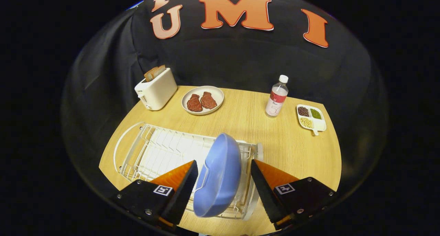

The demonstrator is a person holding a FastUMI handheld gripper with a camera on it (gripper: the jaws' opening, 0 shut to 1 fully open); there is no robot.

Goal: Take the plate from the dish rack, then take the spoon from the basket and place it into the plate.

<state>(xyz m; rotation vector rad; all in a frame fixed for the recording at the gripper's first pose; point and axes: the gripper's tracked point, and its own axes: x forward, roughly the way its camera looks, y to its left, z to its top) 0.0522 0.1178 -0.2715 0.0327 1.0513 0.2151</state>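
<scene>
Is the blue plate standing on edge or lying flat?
On edge: the blue plate stands upright in the dish rack, between the open tongs, neither finger touching it.

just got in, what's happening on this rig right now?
A person is holding a handheld claw over the white dish rack. Its fingers are open, straddling the blue plate that stands on edge in the rack, with gaps on both sides. The plate isn't gripped yet, so the first step is only starting.
</scene>
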